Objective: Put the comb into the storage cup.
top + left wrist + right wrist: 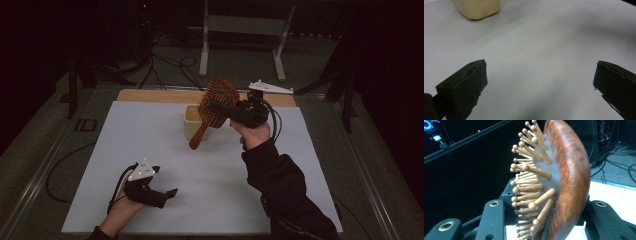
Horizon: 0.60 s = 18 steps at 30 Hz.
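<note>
Resting low at about seven o'clock on the white tabletop point(210, 200), the left hand-held gripper point(170, 195) is standing with its jaws spread wide and nothing between them. Farther off, toward one o'clock, the right hand-held gripper point(220, 107) is clamping the head of a wooden hairbrush point(216, 106), holding it in the air with the handle hanging down toward the cream-coloured box point(192, 122). The jaws are pressing on the rounded back and the springy wooden pins point(529, 187), so the grip is looking unsure: the brush is likely to twist or slide out. Its handle may also be knocking the light box's rim and tipping it.
</note>
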{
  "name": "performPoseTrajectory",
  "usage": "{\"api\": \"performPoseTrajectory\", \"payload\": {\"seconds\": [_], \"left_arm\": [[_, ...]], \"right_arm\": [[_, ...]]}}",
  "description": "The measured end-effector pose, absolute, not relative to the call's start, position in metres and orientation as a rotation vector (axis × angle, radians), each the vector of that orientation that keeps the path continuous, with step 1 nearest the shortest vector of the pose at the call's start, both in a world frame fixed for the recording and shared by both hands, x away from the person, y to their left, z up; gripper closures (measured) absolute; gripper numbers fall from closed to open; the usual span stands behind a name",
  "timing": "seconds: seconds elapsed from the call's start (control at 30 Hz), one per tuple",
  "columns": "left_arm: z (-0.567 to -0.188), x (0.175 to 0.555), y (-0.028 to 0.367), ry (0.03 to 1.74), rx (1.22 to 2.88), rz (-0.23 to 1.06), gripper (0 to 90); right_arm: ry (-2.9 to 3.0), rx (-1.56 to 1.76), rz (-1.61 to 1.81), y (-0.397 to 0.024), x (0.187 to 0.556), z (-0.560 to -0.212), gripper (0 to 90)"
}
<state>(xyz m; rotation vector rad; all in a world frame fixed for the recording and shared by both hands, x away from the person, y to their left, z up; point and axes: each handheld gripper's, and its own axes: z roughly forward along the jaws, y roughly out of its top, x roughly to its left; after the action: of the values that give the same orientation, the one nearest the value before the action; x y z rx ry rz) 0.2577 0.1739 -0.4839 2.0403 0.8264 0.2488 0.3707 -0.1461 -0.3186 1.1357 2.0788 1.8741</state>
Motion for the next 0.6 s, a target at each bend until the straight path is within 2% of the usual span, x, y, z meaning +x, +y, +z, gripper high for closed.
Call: {"api": "performPoseTrajectory", "payload": {"seconds": [0.6], "left_arm": [[-0.500, 0.244, 0.204, 0.806, 2.010, 0.268, 0.0]], "right_arm": [[2.028, 1.125, 1.806, -0.147, 0.405, -0.289, 52.7]]}}
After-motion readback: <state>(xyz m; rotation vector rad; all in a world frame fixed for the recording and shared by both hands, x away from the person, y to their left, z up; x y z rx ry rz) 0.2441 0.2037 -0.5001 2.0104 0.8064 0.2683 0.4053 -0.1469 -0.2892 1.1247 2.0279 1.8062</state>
